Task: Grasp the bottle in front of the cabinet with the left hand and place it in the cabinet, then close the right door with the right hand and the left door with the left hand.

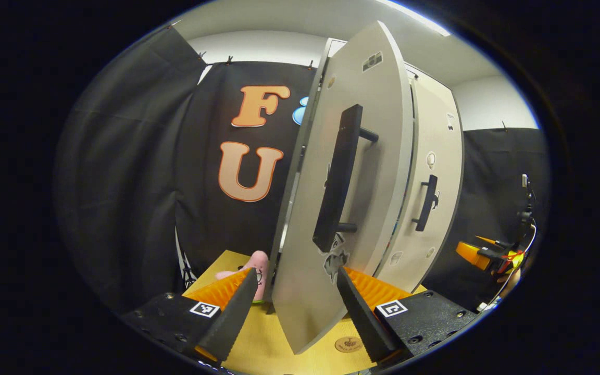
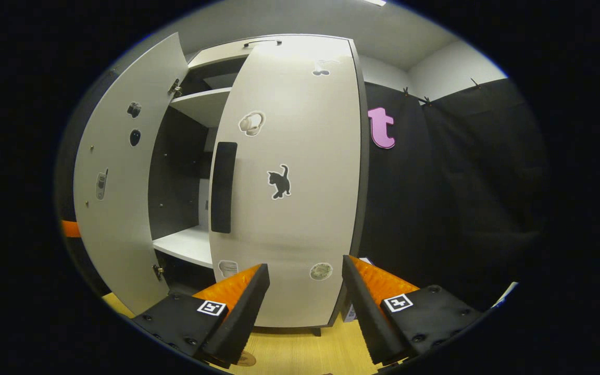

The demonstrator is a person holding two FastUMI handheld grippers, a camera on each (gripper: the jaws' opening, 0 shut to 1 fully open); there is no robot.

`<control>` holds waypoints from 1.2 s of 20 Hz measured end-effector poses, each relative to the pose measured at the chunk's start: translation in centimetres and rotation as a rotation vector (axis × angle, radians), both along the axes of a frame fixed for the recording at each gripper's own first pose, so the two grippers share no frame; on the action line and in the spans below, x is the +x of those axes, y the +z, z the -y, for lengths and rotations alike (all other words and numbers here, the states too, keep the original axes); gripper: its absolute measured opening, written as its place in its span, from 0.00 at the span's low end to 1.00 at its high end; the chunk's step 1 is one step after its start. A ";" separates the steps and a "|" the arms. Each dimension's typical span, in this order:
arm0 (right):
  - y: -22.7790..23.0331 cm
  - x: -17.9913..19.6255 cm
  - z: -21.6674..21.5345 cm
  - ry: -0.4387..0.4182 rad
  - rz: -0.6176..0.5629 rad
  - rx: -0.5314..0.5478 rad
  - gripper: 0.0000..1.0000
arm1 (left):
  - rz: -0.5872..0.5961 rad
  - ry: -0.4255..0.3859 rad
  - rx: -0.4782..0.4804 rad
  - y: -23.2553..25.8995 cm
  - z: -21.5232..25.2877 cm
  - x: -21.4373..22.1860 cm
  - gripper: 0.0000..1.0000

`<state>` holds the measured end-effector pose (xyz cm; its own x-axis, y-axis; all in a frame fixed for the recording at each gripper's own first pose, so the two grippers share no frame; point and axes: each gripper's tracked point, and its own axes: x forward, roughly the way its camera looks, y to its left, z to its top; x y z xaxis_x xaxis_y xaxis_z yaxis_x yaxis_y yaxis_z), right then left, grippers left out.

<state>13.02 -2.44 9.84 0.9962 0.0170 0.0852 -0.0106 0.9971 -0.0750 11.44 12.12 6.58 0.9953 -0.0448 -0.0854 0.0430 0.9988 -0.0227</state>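
The white cabinet's left door (image 1: 367, 156) stands partly open, its outer face and black bar handle (image 1: 339, 182) close in front of me. Its lower part hangs between the fingers of my left gripper (image 1: 296, 273), which is open; whether a finger touches the door I cannot tell. The right door (image 2: 300, 208) with its black handle (image 2: 223, 187) lies flat against the cabinet front. My right gripper (image 2: 305, 265) is open just before that door's lower edge. Between the doors I see the left door's inner face (image 2: 117, 182) and white shelves (image 2: 185, 245).
A pink plush toy (image 1: 255, 265) sits on the yellow wooden table (image 1: 258, 344) left of the open door. A round wooden disc (image 1: 348, 344) lies near the table's front. The other gripper (image 1: 487, 255) shows orange at the far right. Black cloth walls surround the cabinet.
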 end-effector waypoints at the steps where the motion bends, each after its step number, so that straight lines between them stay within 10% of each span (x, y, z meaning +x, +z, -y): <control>1: 0.2 -0.7 0.5 -0.007 0.007 -0.012 0.94 | -0.001 -0.015 0.006 -0.2 0.7 0.2 0.92; 24: 0.0 -7.2 5.0 -0.074 0.024 -0.064 0.94 | -0.031 -0.095 0.018 -3.6 6.6 8.6 0.94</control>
